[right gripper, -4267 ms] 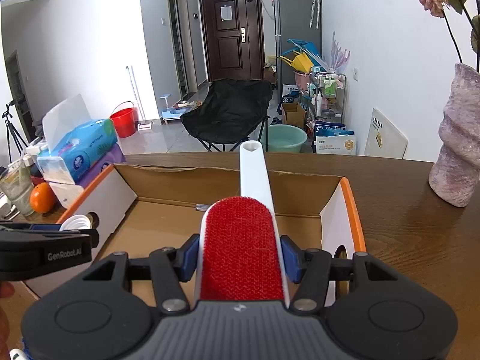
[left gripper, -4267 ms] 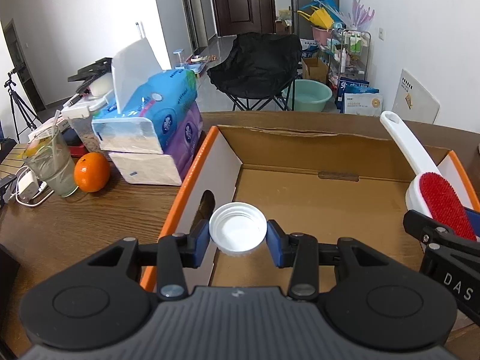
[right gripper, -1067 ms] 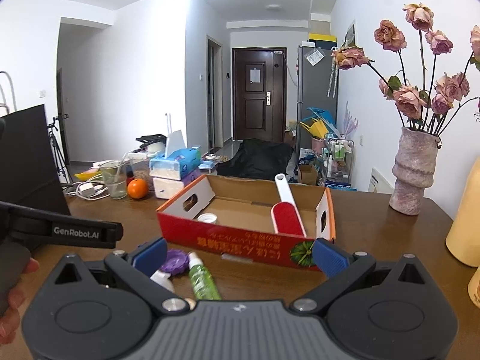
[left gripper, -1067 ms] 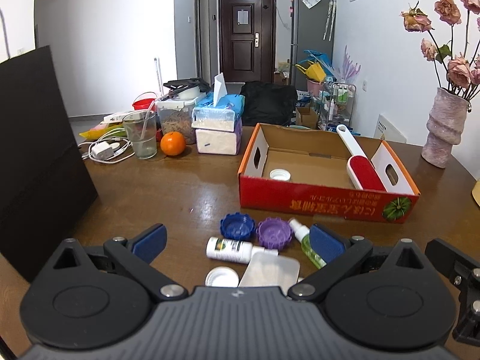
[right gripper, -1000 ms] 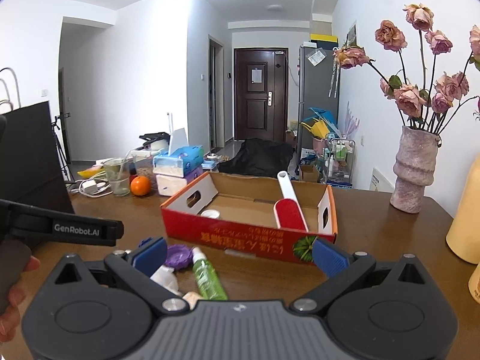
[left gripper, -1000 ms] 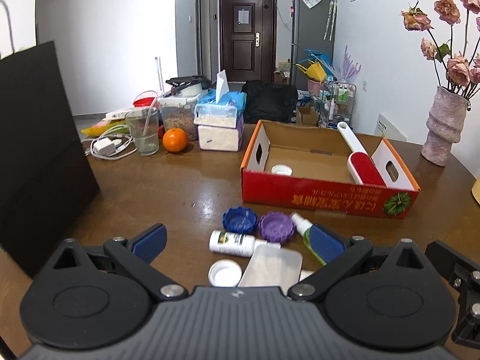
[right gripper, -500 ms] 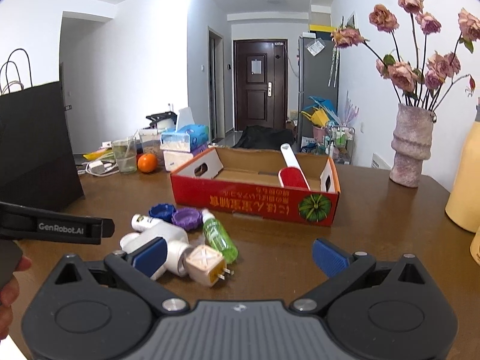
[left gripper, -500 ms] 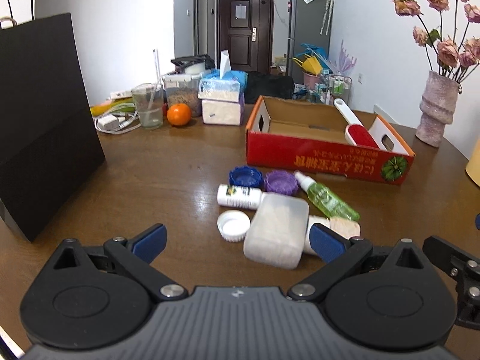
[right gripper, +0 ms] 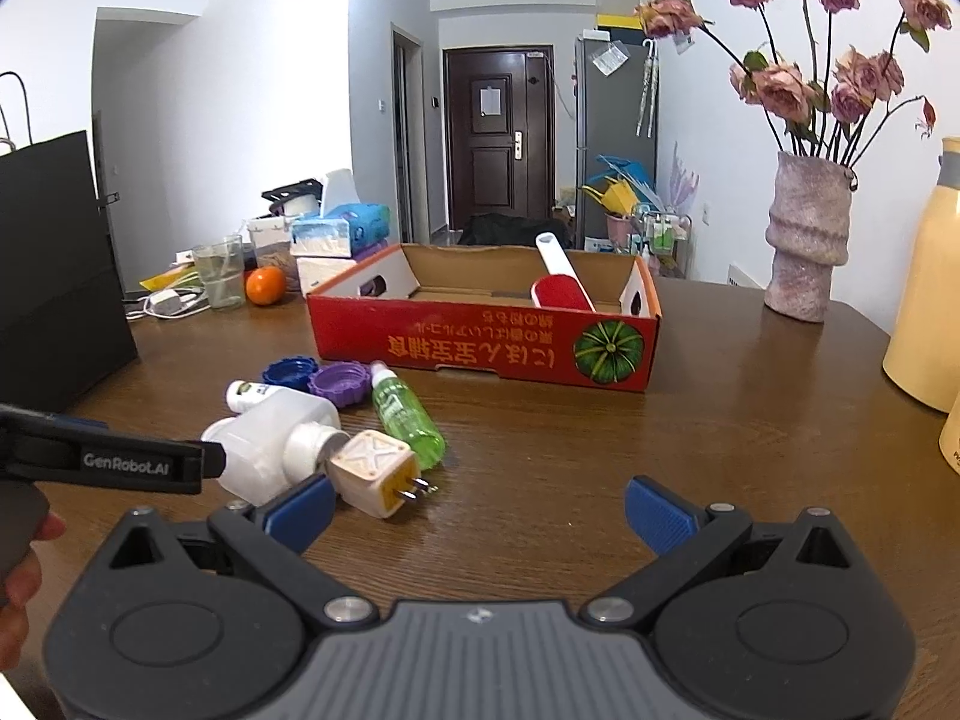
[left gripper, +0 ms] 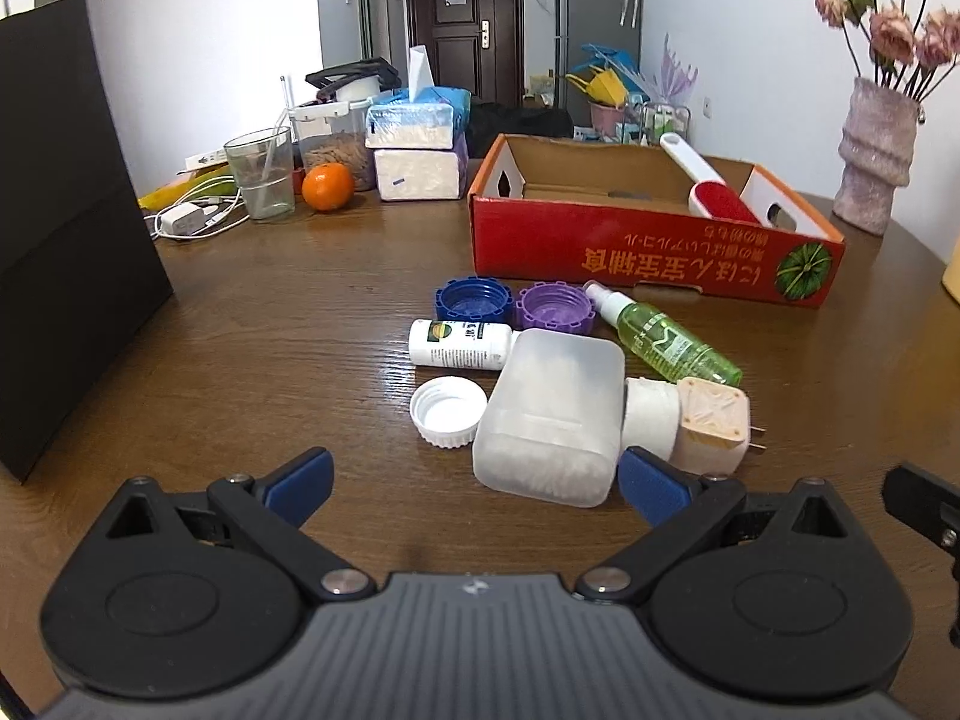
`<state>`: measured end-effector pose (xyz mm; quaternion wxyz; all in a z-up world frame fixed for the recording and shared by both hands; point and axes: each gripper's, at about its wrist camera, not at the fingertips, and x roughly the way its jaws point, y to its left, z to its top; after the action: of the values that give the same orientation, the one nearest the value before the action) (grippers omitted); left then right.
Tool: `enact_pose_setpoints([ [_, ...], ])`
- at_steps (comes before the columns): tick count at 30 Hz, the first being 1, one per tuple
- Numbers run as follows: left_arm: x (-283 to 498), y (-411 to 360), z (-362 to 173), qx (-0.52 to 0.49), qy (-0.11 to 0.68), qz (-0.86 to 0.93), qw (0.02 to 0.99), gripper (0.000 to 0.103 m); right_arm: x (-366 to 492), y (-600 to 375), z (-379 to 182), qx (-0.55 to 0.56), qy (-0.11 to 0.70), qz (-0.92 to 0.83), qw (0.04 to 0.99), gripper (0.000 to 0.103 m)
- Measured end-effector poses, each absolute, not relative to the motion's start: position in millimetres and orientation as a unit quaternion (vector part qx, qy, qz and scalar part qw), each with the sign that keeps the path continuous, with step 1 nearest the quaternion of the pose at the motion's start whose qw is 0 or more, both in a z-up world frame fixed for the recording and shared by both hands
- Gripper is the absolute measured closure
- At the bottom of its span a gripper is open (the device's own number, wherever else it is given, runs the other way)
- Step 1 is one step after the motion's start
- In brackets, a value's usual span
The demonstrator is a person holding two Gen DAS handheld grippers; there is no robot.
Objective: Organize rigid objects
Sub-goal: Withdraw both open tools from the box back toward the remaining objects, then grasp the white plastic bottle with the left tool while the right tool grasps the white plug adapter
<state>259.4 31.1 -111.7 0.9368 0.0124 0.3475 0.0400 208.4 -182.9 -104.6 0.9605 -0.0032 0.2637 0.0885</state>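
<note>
A red cardboard box [left gripper: 648, 252] [right gripper: 480, 348] stands on the wooden table and holds a red lint brush [left gripper: 717, 198] [right gripper: 561, 288]. In front of it lie a blue cap [left gripper: 471, 300], a purple cap [left gripper: 555, 306], a green spray bottle [left gripper: 666, 342] [right gripper: 405, 414], a small white bottle [left gripper: 459, 345], a white cap [left gripper: 447, 411], a frosted white container [left gripper: 552, 420] [right gripper: 270, 450] and a beige plug adapter [left gripper: 711, 423] [right gripper: 375, 471]. My left gripper [left gripper: 474, 483] is open just short of the container. My right gripper [right gripper: 480, 510] is open, the adapter by its left finger.
A black paper bag [left gripper: 66, 222] stands at the left. At the back left are a glass [left gripper: 261, 180], an orange [left gripper: 327, 186], tissue packs [left gripper: 417, 150] and a charger cable [left gripper: 186, 219]. A vase [right gripper: 807, 234] and a yellow jug [right gripper: 927, 276] stand at the right.
Both grippers let go of the white cap and lint brush in the box, opened and drew back. Now they have lowered and closed in on the loose items on the table.
</note>
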Motion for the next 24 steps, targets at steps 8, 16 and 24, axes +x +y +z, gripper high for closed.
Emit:
enact_pose_setpoints([
  [8,284,26,-126,0.031,0.362,0.031,0.931,0.0,220,-188,-117,0.003,0.276,0.082,0.958,0.0],
  [16,303,16,-133,0.047,0.365,0.033,0.929,0.0,229,-192,-122,0.005,0.283,0.077,0.956,0.0],
  [24,316,12,-141,0.05,0.367,0.026,0.929,0.021,245,-191,-131,-0.011,0.294,0.082,0.952,0.0],
])
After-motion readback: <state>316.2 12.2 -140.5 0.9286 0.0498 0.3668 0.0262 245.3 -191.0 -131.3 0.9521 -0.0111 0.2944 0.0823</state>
